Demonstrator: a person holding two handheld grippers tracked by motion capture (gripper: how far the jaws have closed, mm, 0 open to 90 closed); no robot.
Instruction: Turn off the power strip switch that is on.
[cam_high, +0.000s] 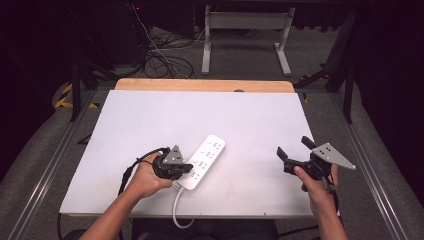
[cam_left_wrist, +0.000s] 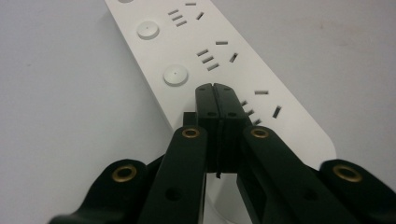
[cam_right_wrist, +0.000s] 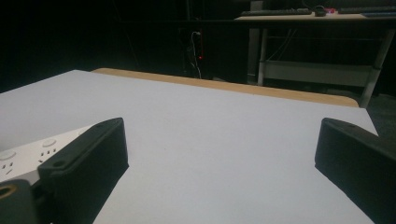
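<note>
The left gripper (cam_high: 186, 168) is sitting at the near end of the strip (cam_high: 202, 162), its jaws pressed together with nothing between them. In the left gripper view the closed tips (cam_left_wrist: 216, 88) are hanging low over the strip's white face (cam_left_wrist: 187, 51), just beside a round button (cam_left_wrist: 175, 74) and a group of socket slots; whether they are actually touching the plastic cannot be told.

The strip is lying on the white counter (cam_high: 125, 130), left of centre and toward the near edge. Its long axis is running diagonally, from the near end under the left gripper up and away to the right, and its cord (cam_high: 176, 210) is trailing off the counter's near edge. Seen from the left gripper, the strip is stretching straight ahead along the jaws' own line.

The right gripper (cam_high: 295, 150) is hovering near the counter's right edge, jaws wide apart and empty, well apart from the strip. In the right gripper view the strip (cam_right_wrist: 28, 156) is showing at the far left.

Judging from this, the left hand is by far the nearer, so any press or nudge on the strip would fall to it.
</note>
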